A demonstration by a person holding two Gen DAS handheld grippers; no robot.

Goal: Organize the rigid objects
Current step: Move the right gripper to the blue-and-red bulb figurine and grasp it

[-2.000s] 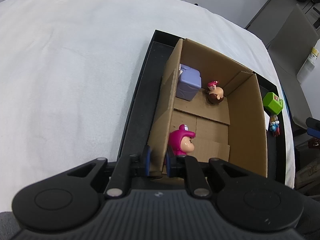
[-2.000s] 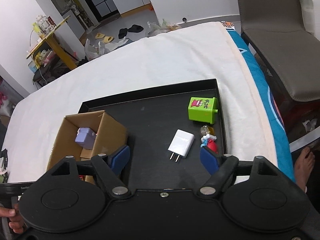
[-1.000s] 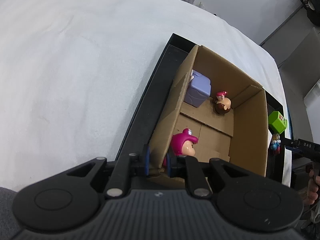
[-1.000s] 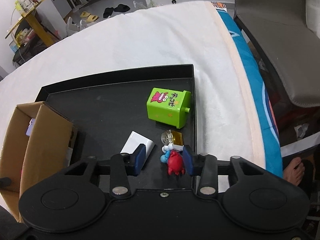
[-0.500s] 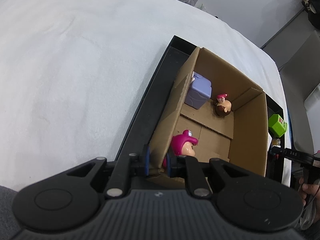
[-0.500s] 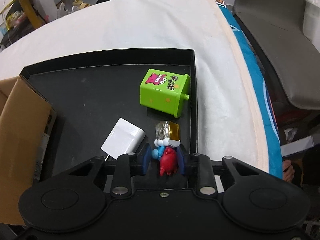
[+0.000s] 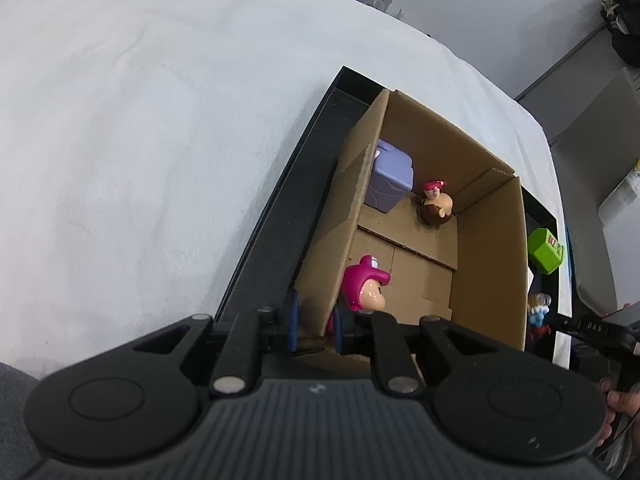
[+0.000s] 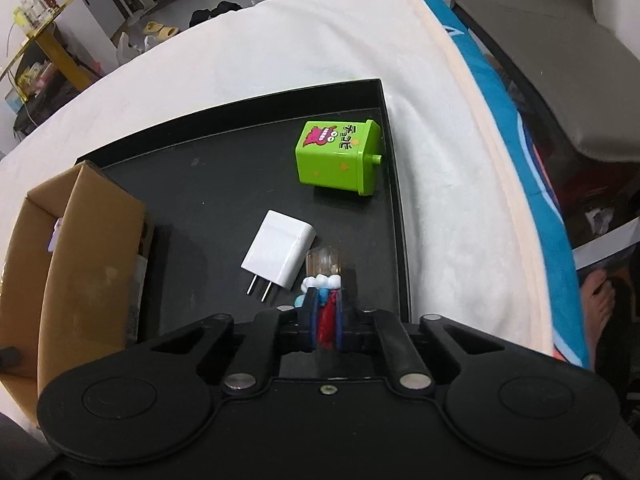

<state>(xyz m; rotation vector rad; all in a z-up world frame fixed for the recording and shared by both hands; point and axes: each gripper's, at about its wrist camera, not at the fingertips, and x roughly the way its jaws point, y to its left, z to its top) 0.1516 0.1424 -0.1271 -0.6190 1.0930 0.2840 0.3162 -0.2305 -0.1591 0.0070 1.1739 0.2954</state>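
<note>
My right gripper (image 8: pixel 325 326) is shut on a small red-and-blue figurine (image 8: pixel 323 304) with a clear round head, at the black tray's (image 8: pixel 224 176) near right corner. Beside it lie a white plug charger (image 8: pixel 279 255) and a green toy box (image 8: pixel 338 157). My left gripper (image 7: pixel 315 326) is shut on the near left wall of the open cardboard box (image 7: pixel 486 248). Inside that box sit a pink figurine (image 7: pixel 366 286), a purple cube (image 7: pixel 390 176) and a brown-haired figurine (image 7: pixel 436 204). In the left wrist view the red-and-blue figurine (image 7: pixel 538 316) and green box (image 7: pixel 545 250) show past the box's right wall.
The tray rests on a white cloth (image 7: pixel 140 140) over a table. A grey chair (image 8: pixel 560 60) stands to the right, with a person's bare foot (image 8: pixel 598 296) on the floor below. A yellow shelf (image 8: pixel 36 52) and shoes lie far back.
My right gripper has closed fully on the red-and-blue figurine and shifted slightly toward the cardboard box, carrying the figurine beside the charger. My left gripper has kept its hold on the box wall.
</note>
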